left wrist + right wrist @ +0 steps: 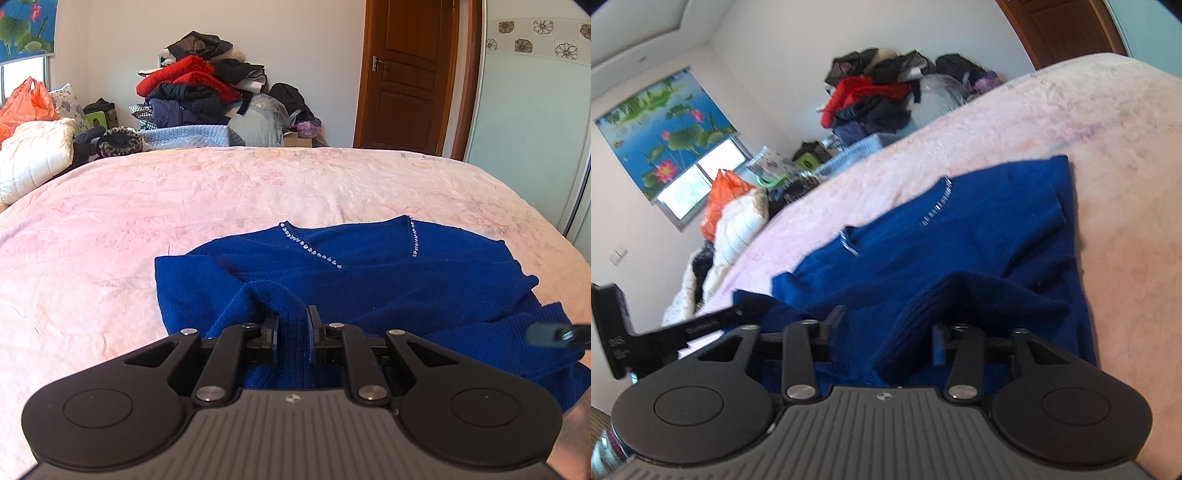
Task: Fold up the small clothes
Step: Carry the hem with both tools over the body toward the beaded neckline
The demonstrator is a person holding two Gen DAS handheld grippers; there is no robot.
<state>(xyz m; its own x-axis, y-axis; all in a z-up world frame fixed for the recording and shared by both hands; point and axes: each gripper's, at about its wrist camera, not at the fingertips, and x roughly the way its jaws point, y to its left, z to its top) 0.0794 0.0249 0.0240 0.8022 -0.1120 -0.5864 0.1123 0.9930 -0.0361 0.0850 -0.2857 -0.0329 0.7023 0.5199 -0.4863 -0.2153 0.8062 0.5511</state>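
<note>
Left claw (pixel 292 325): mine, low over the near edge of the bed, its two fingers drawn in on a ribbed cuff of the sweater and pinching it between the pads.
Right claw (pixel 886 334): mine too, tilted, its fingers spread well apart; a raised fold of blue knit sits between them, nearer the right finger, and I cannot tell if either pad touches it.
Sweater (pixel 369 273): deep blue knit, lying on the bed just ahead of both claws, V-neck pointing away from me, a line of small clear stones along each neck edge.
Sleeve (pixel 284 295): drawn in over the sweater's body, its cuff lifted into my left claw.
Other sleeve (pixel 960 295): bunched up in a ridge over the body in front of my right claw.
Bed (pixel 184 206): covered in a pale pink flowered blanket, creased, bare around the sweater.
Pile (pixel 199 85): red, black and dark clothes heaped against the far wall beyond the bed.
Door (pixel 410 74): brown wood, shut, right of the pile.
Bag (pixel 26 107): orange plastic, at the far left by a white quilt.
Blind (pixel 665 125): lotus print, over the window.
</note>
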